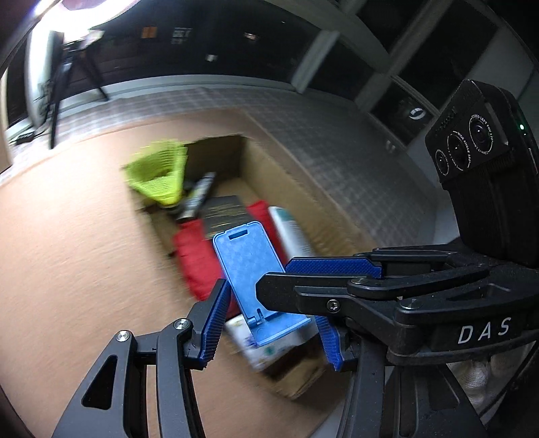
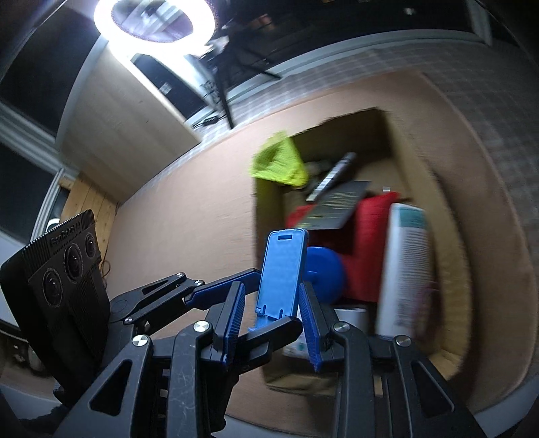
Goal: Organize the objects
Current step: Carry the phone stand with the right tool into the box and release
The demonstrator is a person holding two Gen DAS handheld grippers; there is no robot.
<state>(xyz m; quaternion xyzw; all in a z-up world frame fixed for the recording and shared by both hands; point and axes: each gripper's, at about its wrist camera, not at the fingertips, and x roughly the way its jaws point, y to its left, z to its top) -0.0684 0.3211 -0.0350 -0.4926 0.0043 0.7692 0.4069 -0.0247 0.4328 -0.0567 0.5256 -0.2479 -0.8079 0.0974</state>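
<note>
A ring light (image 2: 153, 20) glows at the top left of the right wrist view, over a pale cabinet (image 2: 128, 111). A black tripod (image 2: 225, 91) stands right of it, top centre, on checked flooring (image 2: 498, 101) that runs along the upper right. In the left wrist view the tripod (image 1: 55, 101) is at the upper left, white window frames (image 1: 340, 43) cross the dark upper right, and the checked flooring (image 1: 337, 148) fills the middle right.

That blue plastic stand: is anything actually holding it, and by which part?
Yes. Both grippers hold the blue phone stand at its lower, hinged end: the left gripper and the right gripper each clamp there.
</note>
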